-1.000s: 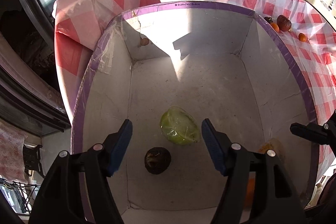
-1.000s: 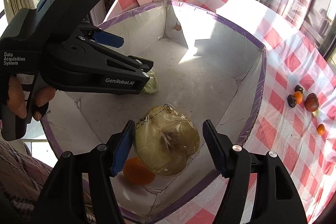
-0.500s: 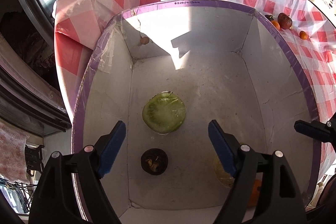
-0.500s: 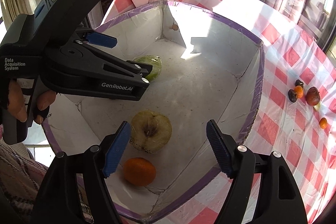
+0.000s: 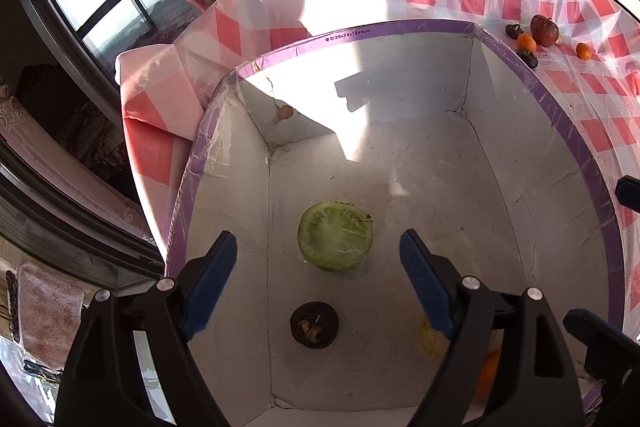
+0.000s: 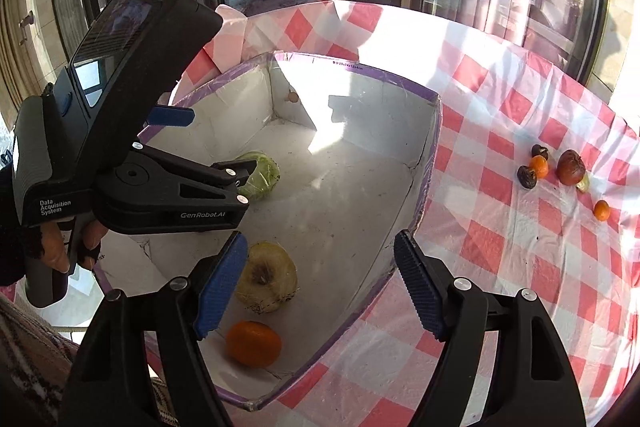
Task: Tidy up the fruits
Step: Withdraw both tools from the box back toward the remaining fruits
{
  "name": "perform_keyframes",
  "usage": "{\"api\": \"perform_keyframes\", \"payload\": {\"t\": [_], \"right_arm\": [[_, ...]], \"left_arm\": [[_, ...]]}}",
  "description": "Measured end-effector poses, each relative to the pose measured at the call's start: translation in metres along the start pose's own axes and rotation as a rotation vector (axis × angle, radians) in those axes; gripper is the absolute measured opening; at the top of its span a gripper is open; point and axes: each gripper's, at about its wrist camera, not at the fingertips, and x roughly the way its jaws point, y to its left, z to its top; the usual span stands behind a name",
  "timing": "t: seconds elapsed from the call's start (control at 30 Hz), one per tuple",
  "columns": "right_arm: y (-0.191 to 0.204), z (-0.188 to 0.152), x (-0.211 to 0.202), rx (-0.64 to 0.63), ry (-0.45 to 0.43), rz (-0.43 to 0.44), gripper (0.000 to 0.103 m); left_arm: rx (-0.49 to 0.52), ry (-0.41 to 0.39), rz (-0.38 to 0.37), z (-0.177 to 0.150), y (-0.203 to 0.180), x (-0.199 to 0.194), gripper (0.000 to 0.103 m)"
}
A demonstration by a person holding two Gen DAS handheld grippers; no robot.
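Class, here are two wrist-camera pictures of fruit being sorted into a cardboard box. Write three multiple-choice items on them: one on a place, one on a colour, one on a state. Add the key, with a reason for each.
1. Where does the green wrapped fruit lie?
A. on the checked tablecloth
B. on the floor of the box
C. between the left gripper's fingers

2. What colour is the tape along the rim of the box?
A. purple
B. yellow
C. black

3. How does the right gripper stand?
A. shut on the orange
B. shut on the yellow fruit
C. open, holding nothing

Key: B, the fruit rests on the box floor ahead of the left gripper. A, purple tape edges the walls. C, the blue pads stand wide apart, with the yellow fruit and the orange lying free below.
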Motion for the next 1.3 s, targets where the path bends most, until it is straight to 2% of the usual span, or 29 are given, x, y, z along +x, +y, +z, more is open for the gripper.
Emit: {"api": "perform_keyframes", "payload": {"t": [0.17, 0.27, 0.3, 0.37, 0.43, 0.53, 0.67, 0.77, 0.93, 1.07, 1.3], "right_arm": [[-0.045, -0.013, -0.01, 0.17, -0.006, -0.077, 0.081], [-0.071, -0.031, -0.015, 0.239, 0.024, -0.127, 0.084], [-0.08, -0.038, -0.016, 0.254, 0.04, -0.148, 0.085], [-0.101, -0.054, -0.016, 0.292, 0.08, -0.194, 0.085], [-0.124, -0.069, -0.016, 0.342, 0.12, -0.235, 0.085], [-0.159, -0.089, -0.012, 0.401, 0.176, -0.3, 0.085], [-0.197, -0.107, -0.007, 0.406, 0.241, -0.367, 0.085], [-0.225, -0.118, -0.002, 0.417, 0.284, -0.375, 0.086], [-0.275, -0.127, 0.008, 0.444, 0.324, -0.374, 0.086], [-0.316, -0.121, 0.021, 0.46, 0.298, -0.371, 0.085], [-0.392, -0.086, 0.071, 0.491, 0.238, -0.382, 0.086]], "left_arm": [[0.044, -0.029, 0.008, 0.015, -0.019, -0.007, 0.083], [0.035, -0.116, 0.005, 0.032, -0.032, -0.026, 0.083], [0.019, -0.149, -0.021, 0.038, -0.036, -0.034, 0.083], [-0.014, -0.208, -0.101, 0.048, -0.05, -0.048, 0.095], [-0.012, -0.238, -0.194, 0.055, -0.074, -0.057, 0.096], [0.095, -0.217, -0.311, 0.06, -0.126, -0.058, 0.097], [0.207, -0.151, -0.392, 0.062, -0.192, -0.047, 0.097], [0.259, -0.131, -0.404, 0.068, -0.23, -0.039, 0.097], [0.255, -0.039, -0.407, 0.084, -0.275, -0.009, 0.097], [0.159, 0.044, -0.365, 0.103, -0.292, 0.033, 0.097], [0.025, 0.038, -0.279, 0.154, -0.299, 0.096, 0.097]]}}
